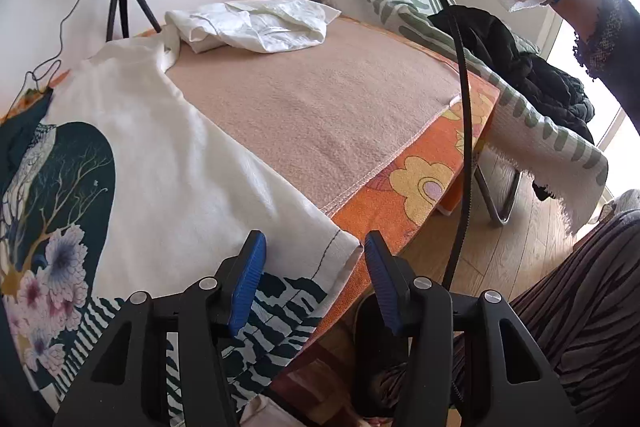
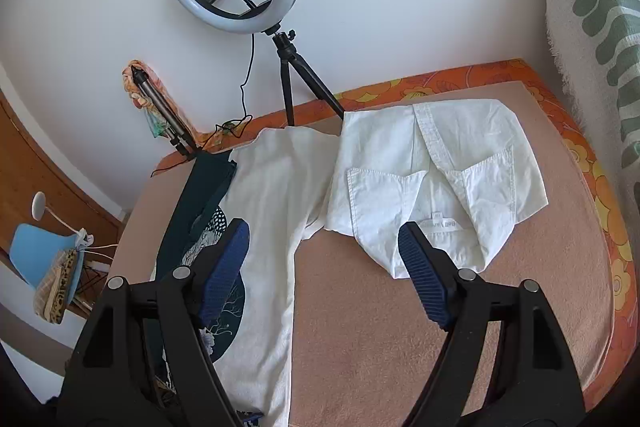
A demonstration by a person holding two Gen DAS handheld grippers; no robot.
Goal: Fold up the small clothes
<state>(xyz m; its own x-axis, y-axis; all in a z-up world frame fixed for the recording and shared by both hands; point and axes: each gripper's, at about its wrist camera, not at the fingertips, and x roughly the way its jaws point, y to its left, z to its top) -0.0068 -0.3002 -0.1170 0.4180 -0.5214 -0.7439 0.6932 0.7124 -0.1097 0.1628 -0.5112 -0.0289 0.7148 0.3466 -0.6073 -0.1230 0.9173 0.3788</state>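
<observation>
Right wrist view: white shorts (image 2: 436, 171) with a small, only partly legible waistband label (image 2: 440, 223), both grippers' jaws spread, empty.

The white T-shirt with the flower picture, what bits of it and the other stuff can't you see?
- White T-shirt: left wrist view, picture cut off by the left edge, hem hidden behind the left tongs.
- Same T-shirt, right wrist view: print mostly hidden behind the right tongs.
- White shirt: neck label too small to read.
- Black clothes: crumpled, kind unclear.
</observation>
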